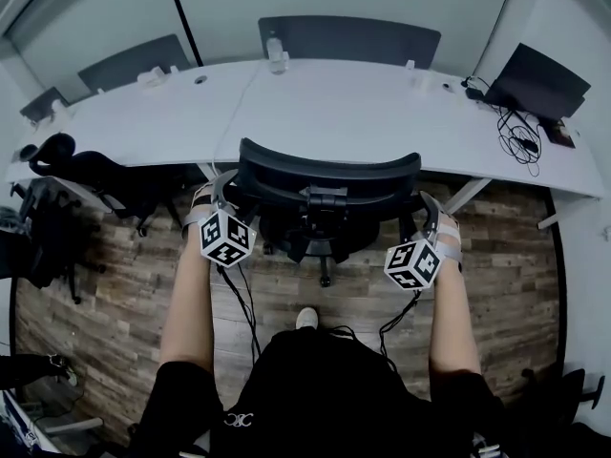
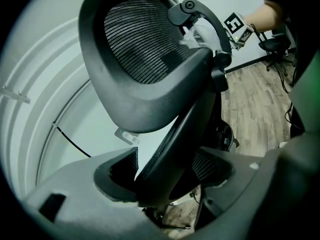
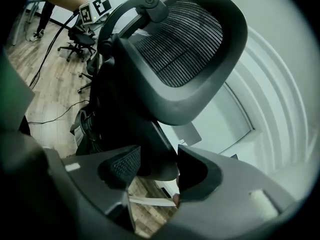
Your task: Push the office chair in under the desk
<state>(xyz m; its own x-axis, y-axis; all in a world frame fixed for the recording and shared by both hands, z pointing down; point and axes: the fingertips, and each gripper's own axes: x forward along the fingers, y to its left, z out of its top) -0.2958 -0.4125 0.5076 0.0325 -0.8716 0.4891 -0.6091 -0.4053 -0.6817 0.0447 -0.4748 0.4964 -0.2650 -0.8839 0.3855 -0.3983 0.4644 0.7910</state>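
Note:
A black mesh-backed office chair (image 1: 325, 184) stands at the long white desk (image 1: 382, 113), its back towards me and its seat under the desk edge. My left gripper (image 1: 218, 194) is shut on the left edge of the chair's back frame (image 2: 170, 149), which fills the gap between the pads. On the right edge of the back, the frame (image 3: 145, 149) sits between the pads of my right gripper (image 1: 428, 210), held in a wide grip. The headrest (image 2: 135, 49) rises above both grippers (image 3: 185, 39). The chair's base is mostly hidden.
A dark laptop (image 1: 539, 79) and a tangle of cables (image 1: 520, 141) lie on the desk's right end. A bottle (image 1: 277, 53) stands at the desk's back. Another black chair (image 1: 86, 175) sits at the left. A desk leg (image 1: 468, 196) slants down at the right.

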